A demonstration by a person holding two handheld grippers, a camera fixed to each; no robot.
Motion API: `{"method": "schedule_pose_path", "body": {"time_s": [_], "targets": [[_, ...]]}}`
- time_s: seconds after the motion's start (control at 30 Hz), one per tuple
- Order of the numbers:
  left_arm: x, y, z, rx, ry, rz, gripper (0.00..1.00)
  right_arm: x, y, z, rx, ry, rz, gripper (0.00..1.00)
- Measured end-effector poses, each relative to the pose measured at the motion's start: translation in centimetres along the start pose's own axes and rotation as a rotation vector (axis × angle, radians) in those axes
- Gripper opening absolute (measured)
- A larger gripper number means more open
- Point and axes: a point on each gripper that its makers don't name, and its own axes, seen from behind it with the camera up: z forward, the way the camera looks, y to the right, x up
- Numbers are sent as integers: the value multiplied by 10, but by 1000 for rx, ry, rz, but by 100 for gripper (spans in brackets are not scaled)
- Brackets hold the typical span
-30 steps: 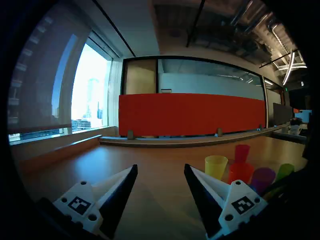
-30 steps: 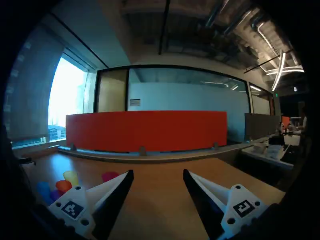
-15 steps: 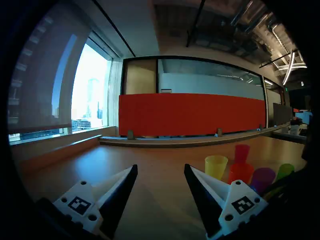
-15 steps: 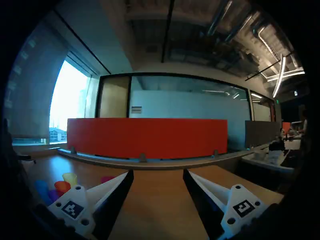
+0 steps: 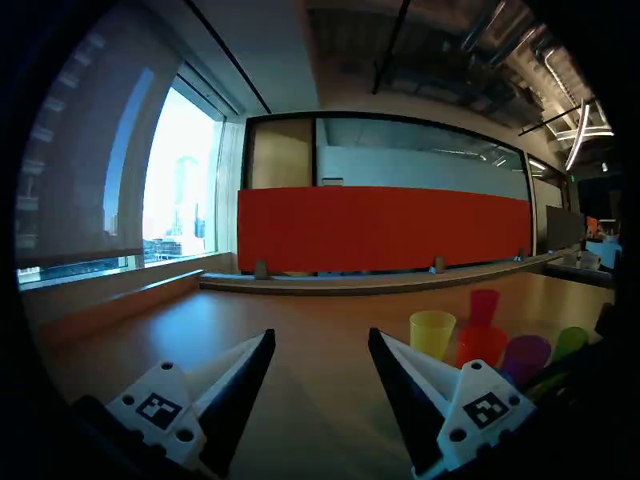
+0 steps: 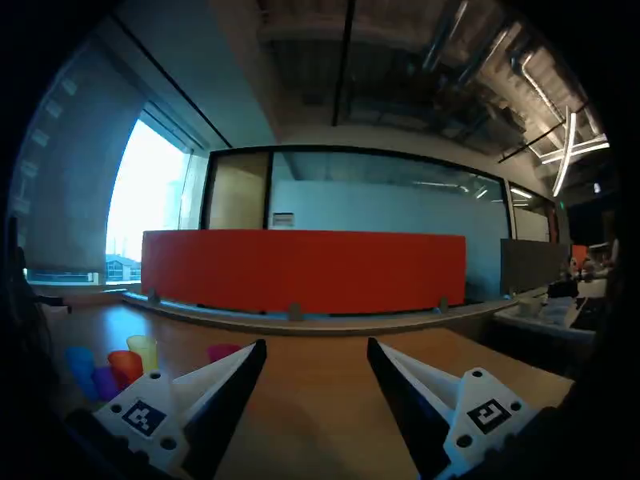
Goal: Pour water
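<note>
Plastic cups stand just right of the left gripper, nearer it than the right gripper, all jaws spread empty.

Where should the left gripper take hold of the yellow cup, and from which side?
Probably across its side wall just below the rim, jaws level. The yellow cup stands upright; come from its open side, since the orange cup crowds the other.

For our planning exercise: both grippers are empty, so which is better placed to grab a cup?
Probably the left gripper: open, with the cups close beside it. From the right gripper, also open, they look small, far off to one side.
</note>
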Motion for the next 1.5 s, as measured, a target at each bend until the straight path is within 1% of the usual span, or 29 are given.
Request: {"method": "schedule_pose_path", "body": {"time_s": [0.1,0.27,0.47,0.7,0.97,1.5], "targets": [[0,0,0,0,0,0,86,-9,2,2,-4,-11,12,99],[0,-1,-1,0,0,0,86,-21,13,3,-27,-26,6,99],[-1,-1,-2,0,0,-1,86,-33,19,6,-31,-42,6,99],[-1,0,-1,1,0,-1,86,-42,18,9,-18,-62,6,99],[-1,0,-1,1,0,-1,86,-52,17,13,-20,-86,12,99],[-1,0,0,0,-1,-1,86,-54,18,14,-18,-92,15,99]]}}
